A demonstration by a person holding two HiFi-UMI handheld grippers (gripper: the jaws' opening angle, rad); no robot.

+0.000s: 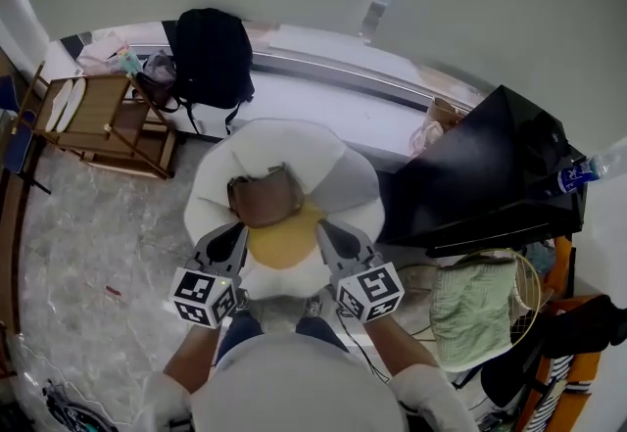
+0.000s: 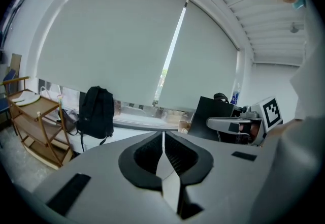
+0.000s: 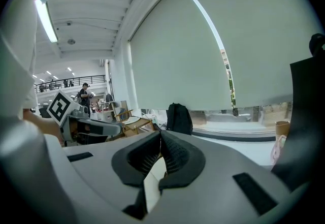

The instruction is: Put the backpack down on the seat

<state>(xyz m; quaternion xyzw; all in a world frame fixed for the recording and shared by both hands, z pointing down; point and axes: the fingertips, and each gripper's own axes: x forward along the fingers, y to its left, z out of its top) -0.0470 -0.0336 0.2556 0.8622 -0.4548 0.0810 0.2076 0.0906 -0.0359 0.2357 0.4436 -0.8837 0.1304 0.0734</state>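
With the left gripper [image 1: 233,234] and right gripper [image 1: 323,232] both closed on nothing at the near edge of the seat [image 1: 348,175], the backpack [image 1: 211,58] stands upright on the ledge [image 1: 323,112] beyond, ahead-left, likely nearer the left gripper.

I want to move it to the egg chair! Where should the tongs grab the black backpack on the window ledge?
Probably its top, where a small loop seems to stick up. The backpack stands upright on the ledge against the blind, so come from the room side, from above. Its straps hang loose lower down, a worse hold.
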